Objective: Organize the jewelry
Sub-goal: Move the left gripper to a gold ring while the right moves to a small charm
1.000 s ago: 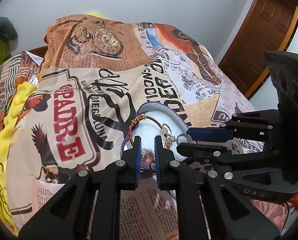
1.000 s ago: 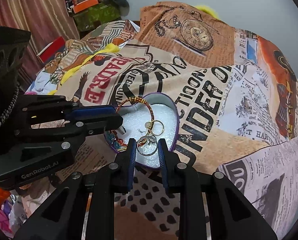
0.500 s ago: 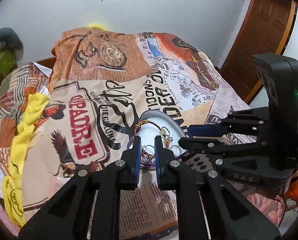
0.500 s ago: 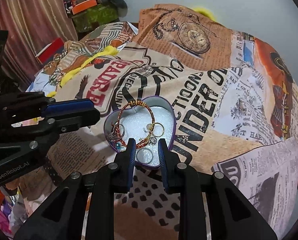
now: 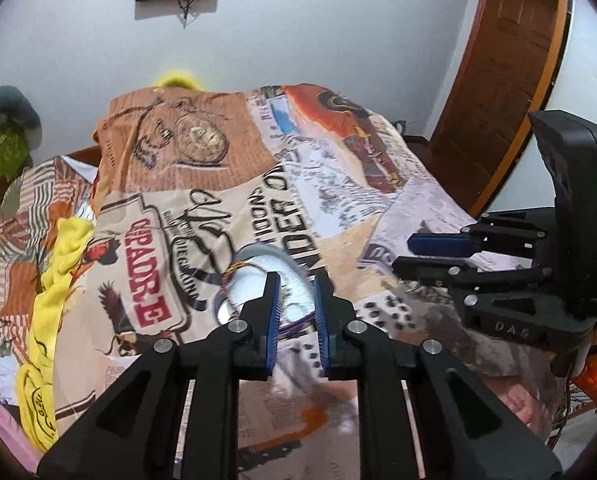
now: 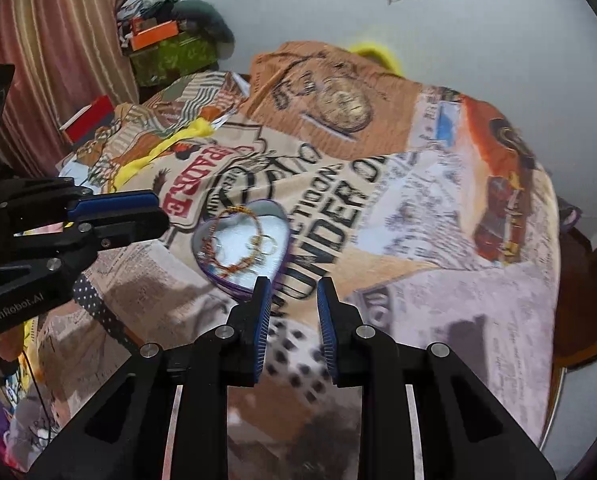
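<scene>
A heart-shaped purple box point(image 6: 276, 245) with a white lining lies on the printed bedspread. It holds an orange braided bracelet point(image 6: 234, 264) and several small rings point(image 6: 269, 242). In the left wrist view the box point(image 5: 294, 268) sits just beyond my left gripper point(image 5: 295, 286), partly hidden by the fingers. My left gripper is open and empty. My right gripper point(image 6: 290, 290) is open and empty, just right of and nearer than the box. Each gripper shows in the other's view, my right gripper point(image 5: 426, 256) at right and my left gripper point(image 6: 138, 216) at left.
The bed is covered by a newspaper-print spread point(image 6: 418, 208). A yellow cloth point(image 5: 58, 272) lies along its left side. Boxes and clutter point(image 6: 166, 44) stand by the curtain at the left. A wooden door point(image 5: 510, 72) is at the right.
Both grippers have pulled back and up from the box, which now looks smaller and farther. The jewelry stays in the box. The jaws stand slightly wider.
</scene>
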`<state>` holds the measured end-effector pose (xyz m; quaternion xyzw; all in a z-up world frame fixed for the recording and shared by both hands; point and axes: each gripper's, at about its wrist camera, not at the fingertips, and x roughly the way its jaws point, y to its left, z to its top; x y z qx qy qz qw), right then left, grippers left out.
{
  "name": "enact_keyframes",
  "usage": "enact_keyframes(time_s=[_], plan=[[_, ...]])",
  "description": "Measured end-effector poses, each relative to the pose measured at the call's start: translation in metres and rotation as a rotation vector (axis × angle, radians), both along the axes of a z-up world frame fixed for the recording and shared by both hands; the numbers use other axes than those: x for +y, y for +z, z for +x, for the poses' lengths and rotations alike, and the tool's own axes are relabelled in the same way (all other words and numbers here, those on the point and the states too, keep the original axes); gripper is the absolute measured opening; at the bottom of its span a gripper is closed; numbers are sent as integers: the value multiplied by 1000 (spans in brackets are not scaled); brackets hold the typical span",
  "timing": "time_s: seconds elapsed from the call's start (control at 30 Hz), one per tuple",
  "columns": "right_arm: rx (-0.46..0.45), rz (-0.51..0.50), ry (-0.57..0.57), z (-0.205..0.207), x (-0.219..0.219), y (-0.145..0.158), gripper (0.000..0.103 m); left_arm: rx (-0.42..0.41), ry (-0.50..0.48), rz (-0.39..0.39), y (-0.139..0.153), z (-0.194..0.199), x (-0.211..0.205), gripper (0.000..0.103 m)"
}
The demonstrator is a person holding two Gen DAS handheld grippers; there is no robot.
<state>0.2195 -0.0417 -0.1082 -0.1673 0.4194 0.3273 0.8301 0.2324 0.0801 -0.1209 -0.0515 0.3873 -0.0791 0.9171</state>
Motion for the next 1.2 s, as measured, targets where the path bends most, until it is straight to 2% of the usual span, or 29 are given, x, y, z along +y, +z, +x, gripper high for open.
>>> enact_keyframes(time_s=[0.17,0.23,0.43,0.7,0.83,1.03,1.2], plan=[[-15,16,-64,2,-38,9,27,5,-35,10,4,5,-26,18],[-19,20,-92,5,-55,10,31,16,-49,9,0,9,-36,22],[-7,21,-166,14,-98,5,31,88,-91,-4,-23,26,-63,25],[76,39,-257,32,-148,-20,31,177,-176,17,-60,44,-102,25],[120,5,-259,37,-153,-41,31,198,-206,59,-72,53,-116,25],[133,-32,-204,40,-140,-62,31,207,-247,105,-79,62,-128,25],[131,-14,-172,45,-131,-67,31,216,-252,98,-83,70,-130,25]])
